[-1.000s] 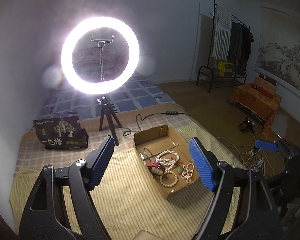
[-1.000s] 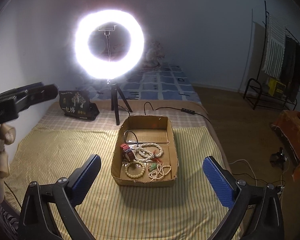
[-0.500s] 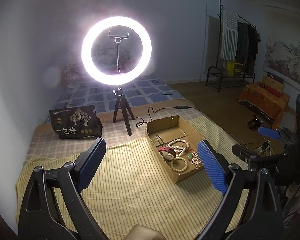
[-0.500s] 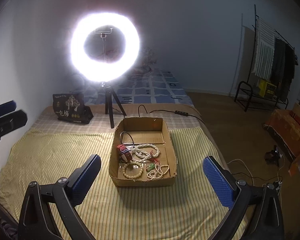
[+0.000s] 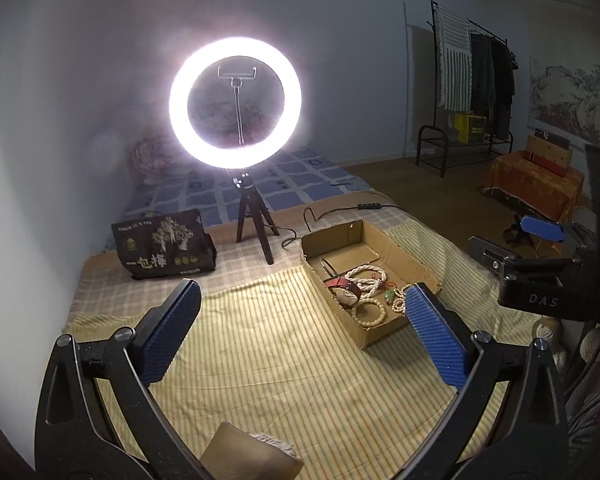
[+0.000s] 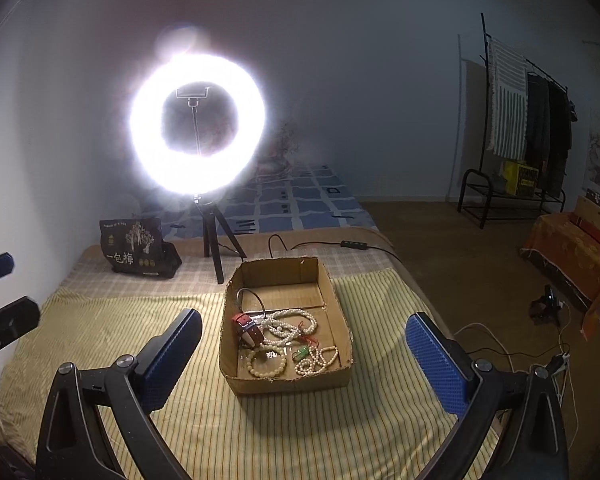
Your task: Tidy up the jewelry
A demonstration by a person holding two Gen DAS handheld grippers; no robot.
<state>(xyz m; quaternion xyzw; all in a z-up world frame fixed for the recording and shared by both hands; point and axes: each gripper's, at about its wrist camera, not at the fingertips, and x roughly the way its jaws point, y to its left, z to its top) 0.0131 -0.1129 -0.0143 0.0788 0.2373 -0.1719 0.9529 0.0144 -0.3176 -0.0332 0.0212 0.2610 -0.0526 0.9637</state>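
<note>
An open cardboard box (image 6: pixel 332 292) (image 5: pixel 400 246) sits on a yellow striped cloth (image 6: pixel 260 420). Inside lie a white bead necklace (image 6: pixel 290 326), a beige bead bracelet (image 6: pixel 266 364), a small pale bead strand (image 6: pixel 316 360), a green pendant (image 6: pixel 300 354) and a red-strapped watch (image 6: pixel 248 328) (image 5: pixel 344 286). My right gripper (image 6: pixel 304 360) is open and empty, held above the cloth in front of the box. My left gripper (image 5: pixel 300 332) is open and empty, to the left of the box. The right gripper also shows at the left view's right edge (image 5: pixel 540 228).
A lit ring light on a tripod (image 6: pixel 198 124) stands behind the box, its cable (image 6: pixel 340 245) running right. A black printed bag (image 6: pixel 138 248) stands at back left. A clothes rack (image 6: pixel 520 128) and an orange-covered box (image 6: pixel 572 248) are on the floor at right.
The left gripper has swung left and drawn back, so the box sits farther right in its view. The right gripper has drifted right, keeping the box centred. Both stay open.
</note>
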